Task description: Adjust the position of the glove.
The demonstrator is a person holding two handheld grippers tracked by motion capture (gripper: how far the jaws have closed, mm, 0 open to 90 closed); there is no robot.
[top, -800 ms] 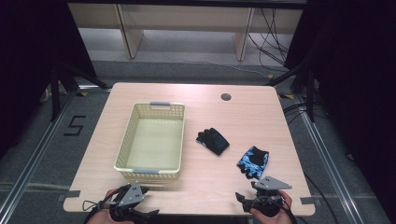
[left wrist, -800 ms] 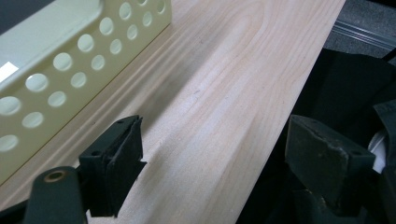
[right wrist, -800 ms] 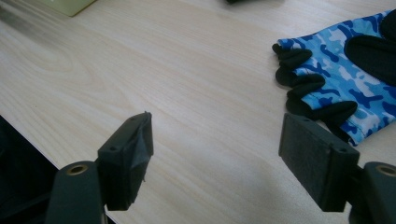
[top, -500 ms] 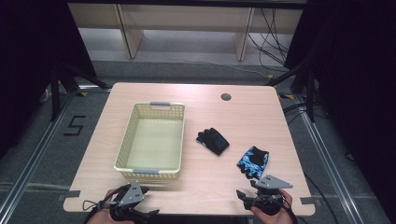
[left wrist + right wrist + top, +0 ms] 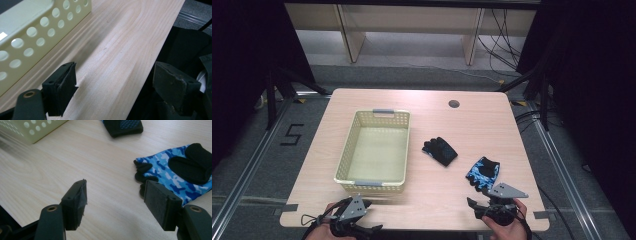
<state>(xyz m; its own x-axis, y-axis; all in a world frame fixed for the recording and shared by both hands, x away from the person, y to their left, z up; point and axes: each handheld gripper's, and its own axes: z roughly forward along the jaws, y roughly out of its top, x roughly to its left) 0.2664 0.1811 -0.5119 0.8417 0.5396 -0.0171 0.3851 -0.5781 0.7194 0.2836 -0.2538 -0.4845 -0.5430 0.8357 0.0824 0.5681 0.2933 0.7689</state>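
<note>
Two grippers wait at the table's near edge, jaws spread wide and empty. Just ahead of the right gripper lies the blue camouflage glove, the black glove beyond it. The left gripper sits beside the cream basket.

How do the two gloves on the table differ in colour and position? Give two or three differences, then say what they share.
Colour: the blue camouflage glove is patterned, while the black glove is mostly plain black. Position: the black glove lies nearer the basket, the blue one nearer the right gripper. Both lie flat on the table, untouched.
</note>
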